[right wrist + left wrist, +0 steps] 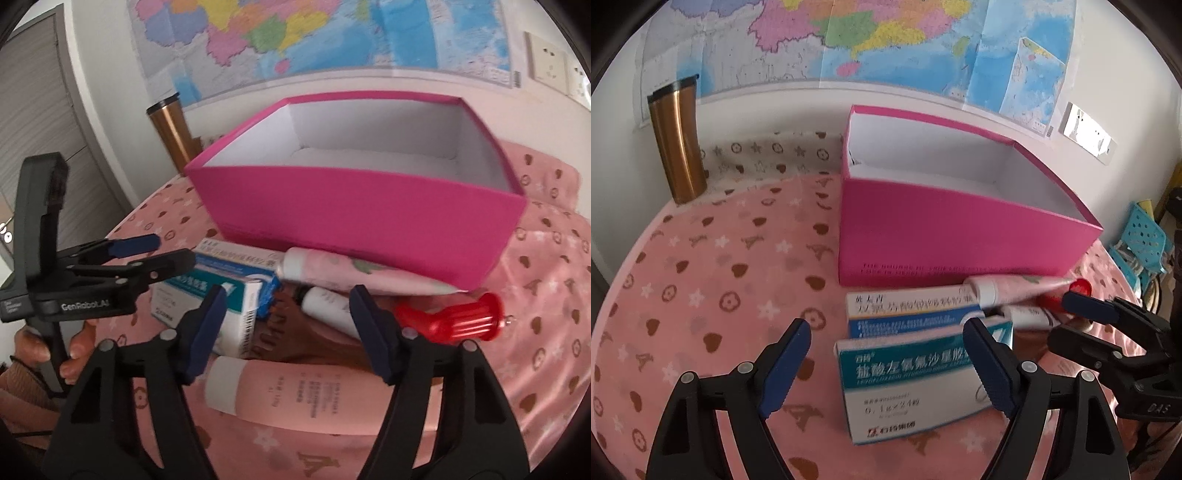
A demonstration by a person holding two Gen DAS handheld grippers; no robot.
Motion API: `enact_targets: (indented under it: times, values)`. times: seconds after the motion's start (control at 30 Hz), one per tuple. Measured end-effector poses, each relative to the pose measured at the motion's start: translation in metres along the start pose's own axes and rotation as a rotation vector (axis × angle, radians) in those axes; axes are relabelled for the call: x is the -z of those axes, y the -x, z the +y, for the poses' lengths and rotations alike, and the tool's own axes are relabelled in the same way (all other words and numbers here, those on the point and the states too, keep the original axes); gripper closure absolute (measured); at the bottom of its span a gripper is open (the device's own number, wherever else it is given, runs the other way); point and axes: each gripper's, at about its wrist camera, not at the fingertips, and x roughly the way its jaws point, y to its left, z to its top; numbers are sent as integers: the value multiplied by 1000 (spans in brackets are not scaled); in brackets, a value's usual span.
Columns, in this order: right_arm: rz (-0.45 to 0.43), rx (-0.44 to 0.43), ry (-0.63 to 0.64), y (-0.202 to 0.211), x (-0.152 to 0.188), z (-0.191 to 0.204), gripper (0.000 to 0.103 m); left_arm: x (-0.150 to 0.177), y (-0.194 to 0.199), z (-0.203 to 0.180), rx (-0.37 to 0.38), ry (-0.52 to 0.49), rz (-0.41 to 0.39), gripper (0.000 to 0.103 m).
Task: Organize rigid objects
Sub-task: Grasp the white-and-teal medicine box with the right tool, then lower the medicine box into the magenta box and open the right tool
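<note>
An empty pink box (pixel 945 236) stands open on the pink cloth; it also shows in the right wrist view (pixel 362 210). In front of it lie a teal medicine box (pixel 908 384), a blue-and-white medicine box (pixel 905 310), a pink tube (pixel 362 271), a small white bottle (pixel 328 306), a large pink tube (pixel 314 395) and a red-handled screwdriver (pixel 454 319). My left gripper (pixel 886 365) is open above the teal box. My right gripper (pixel 288 332) is open above the large pink tube, and it shows from the side in the left wrist view (pixel 1071 317).
A bronze tumbler (pixel 677 144) stands at the back left by the wall. A map (pixel 849 40) hangs on the wall behind the box. A blue plastic basket (pixel 1141 243) sits off the table's right edge. A wall socket (pixel 546 61) is at the upper right.
</note>
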Motion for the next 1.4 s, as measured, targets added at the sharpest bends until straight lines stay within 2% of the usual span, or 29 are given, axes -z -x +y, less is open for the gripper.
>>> enact_targets:
  times: [0.13, 0.3, 0.53, 0.57, 0.73, 1.0, 1.23, 1.4]
  values:
    - [30, -53, 26, -9, 4, 9, 46, 10, 4, 5, 53, -1, 18, 17]
    - [63, -93, 47, -22, 7, 20, 62, 24, 5, 1, 58, -27, 60, 18]
    - [92, -124, 47, -33, 8, 25, 66, 34, 0, 6, 86, -10, 101, 34]
    - [96, -130, 46, -34, 9, 25, 71, 34, -1, 7, 92, -2, 107, 38]
    - [96, -123, 39, -30, 7, 25, 73, 30, 6, 6, 107, 11, 86, 39]
    - [20, -116, 40, -1, -15, 22, 73, 4, 26, -10, 108, -42, 11, 39]
    - [-65, -113, 34, 25, -51, 13, 73, -42, 41, -20, 130, -76, -78, 39]
    - [-91, -119, 25, 25, -82, 3, 73, -78, 38, -26, 113, -91, -116, 39]
